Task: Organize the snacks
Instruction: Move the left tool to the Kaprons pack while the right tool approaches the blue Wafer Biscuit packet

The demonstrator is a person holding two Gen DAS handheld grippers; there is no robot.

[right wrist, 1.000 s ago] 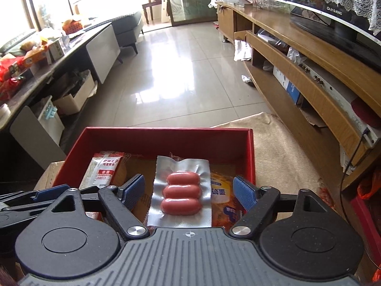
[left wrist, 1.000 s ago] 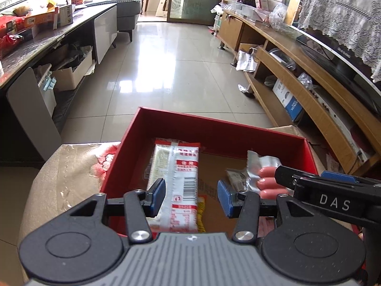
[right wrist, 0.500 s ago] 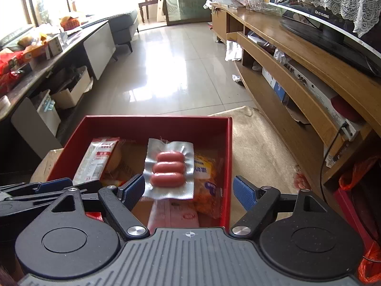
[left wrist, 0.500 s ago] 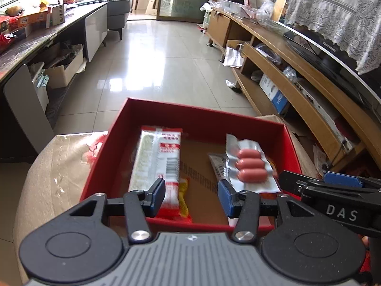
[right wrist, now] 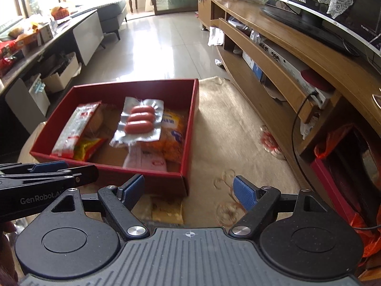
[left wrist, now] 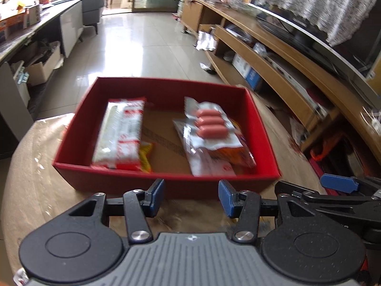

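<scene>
Both grippers backed off; red box (right wrist: 190, 121) holds 3 sausages (right wrist: 139, 119).

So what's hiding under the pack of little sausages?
The sausage pack lies on an orange snack bag and a white-and-pink packet, inside the red box. The parts of those two beneath it are covered.
</scene>
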